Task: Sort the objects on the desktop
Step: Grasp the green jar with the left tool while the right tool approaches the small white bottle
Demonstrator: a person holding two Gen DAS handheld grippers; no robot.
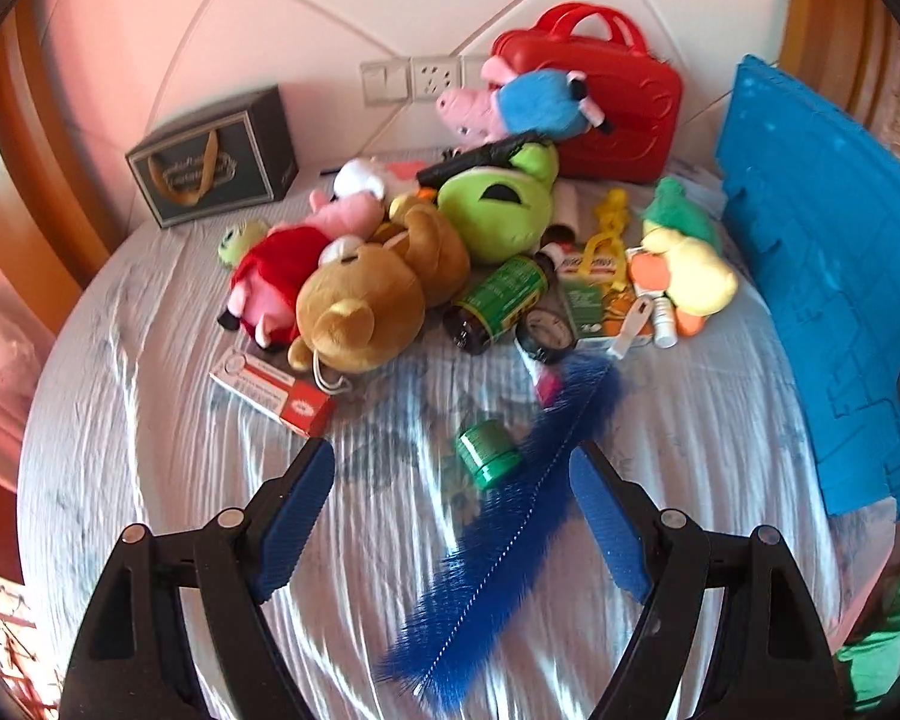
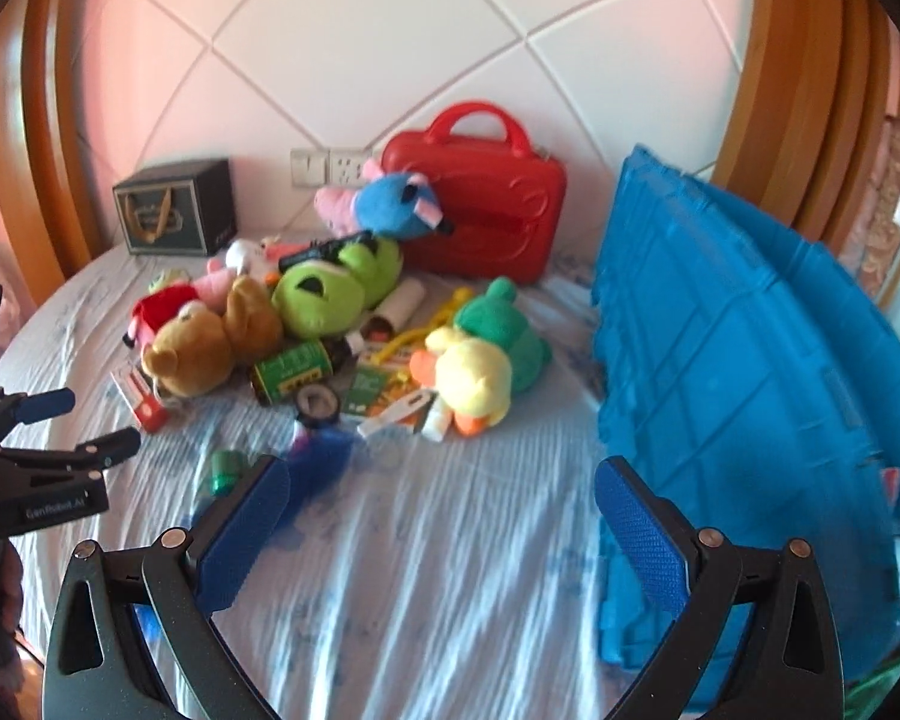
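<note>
A heap of toys and small items lies on the bed: a brown bear plush (image 1: pixel 360 306) (image 2: pixel 192 354), a green plush (image 1: pixel 498 210), a yellow duck plush (image 1: pixel 690 276) (image 2: pixel 474 384), a brown bottle (image 1: pixel 498 300) and a red-and-white box (image 1: pixel 276 390). Nearer to me lie a small green jar (image 1: pixel 486 456) and a long blue feathery brush (image 1: pixel 510 528). My left gripper (image 1: pixel 452 453) (image 2: pixel 90 423) hovers open above the jar and brush, holding nothing. My right gripper (image 2: pixel 444 471) is open over bare sheet, in front of the duck.
A red carry case (image 1: pixel 618 114) (image 2: pixel 486 210) and a dark box (image 1: pixel 216 162) stand against the padded headboard. A big blue plastic crate (image 1: pixel 822 276) (image 2: pixel 738 390) leans at the right, close to the right gripper's right finger. The striped sheet (image 2: pixel 450 570) is rumpled.
</note>
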